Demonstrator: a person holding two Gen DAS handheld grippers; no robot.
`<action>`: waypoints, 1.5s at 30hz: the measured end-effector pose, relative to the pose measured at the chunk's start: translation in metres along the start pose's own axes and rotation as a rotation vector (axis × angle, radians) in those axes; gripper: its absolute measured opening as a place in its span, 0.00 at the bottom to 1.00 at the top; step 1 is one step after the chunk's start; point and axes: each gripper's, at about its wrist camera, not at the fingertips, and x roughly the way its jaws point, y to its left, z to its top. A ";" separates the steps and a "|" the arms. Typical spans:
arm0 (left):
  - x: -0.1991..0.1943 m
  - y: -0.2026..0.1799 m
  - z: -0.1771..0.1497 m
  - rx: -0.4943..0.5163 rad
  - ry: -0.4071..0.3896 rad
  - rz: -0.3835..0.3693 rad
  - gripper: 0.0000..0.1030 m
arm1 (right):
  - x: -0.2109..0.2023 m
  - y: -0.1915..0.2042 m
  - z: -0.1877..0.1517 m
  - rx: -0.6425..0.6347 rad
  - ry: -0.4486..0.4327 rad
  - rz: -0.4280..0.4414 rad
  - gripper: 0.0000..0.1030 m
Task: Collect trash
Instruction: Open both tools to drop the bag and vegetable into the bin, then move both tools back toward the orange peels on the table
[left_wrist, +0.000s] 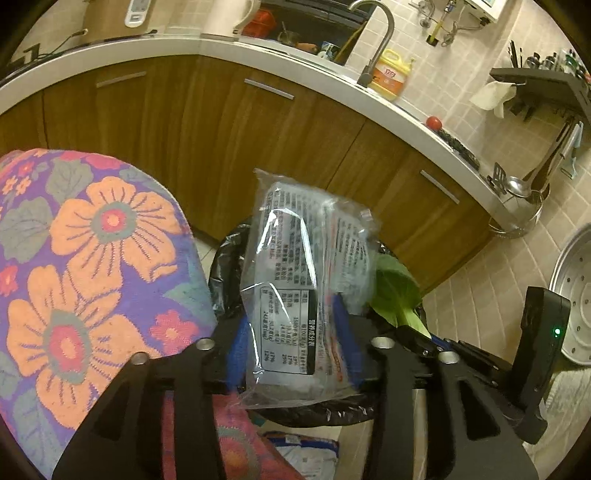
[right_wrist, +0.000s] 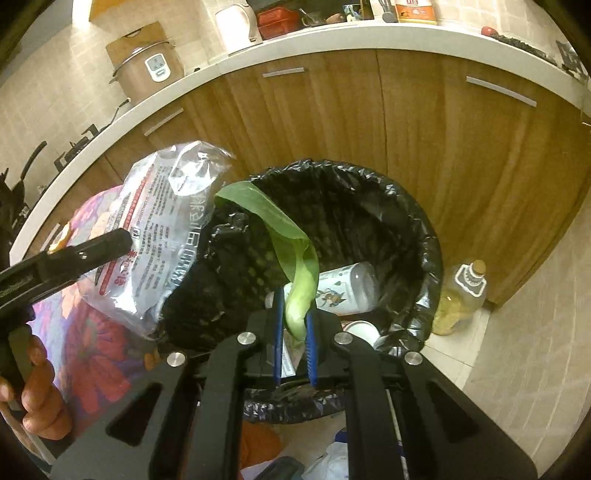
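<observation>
My left gripper (left_wrist: 291, 328) is shut on a clear printed plastic wrapper (left_wrist: 303, 266) and holds it above the rim of a black-lined trash bin (left_wrist: 229, 258). In the right wrist view the wrapper (right_wrist: 159, 229) hangs over the bin's left rim, with the left gripper's finger (right_wrist: 107, 243) on it. My right gripper (right_wrist: 295, 314) is shut on a green vegetable leaf (right_wrist: 273, 225) over the open bin (right_wrist: 417, 221). The leaf also shows in the left wrist view (left_wrist: 395, 295). A plastic bottle (right_wrist: 347, 284) and a white cup (right_wrist: 364, 330) lie in the bin.
A floral cloth (left_wrist: 92, 258) lies left of the bin. Wooden cabinets (right_wrist: 406, 129) under a white counter (left_wrist: 258, 51) stand behind it. A yellow oil bottle (right_wrist: 461, 295) stands on the floor right of the bin. Packaging (left_wrist: 310, 450) lies on the floor near me.
</observation>
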 end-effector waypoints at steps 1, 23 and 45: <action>-0.001 0.000 0.000 0.002 -0.005 0.000 0.51 | 0.001 -0.001 0.000 0.008 0.012 0.004 0.10; -0.092 0.029 0.000 -0.047 -0.136 -0.073 0.65 | -0.044 0.077 0.023 -0.108 -0.096 0.085 0.41; -0.247 0.236 -0.003 -0.275 -0.318 0.308 0.71 | -0.008 0.346 0.053 -0.538 -0.101 0.351 0.53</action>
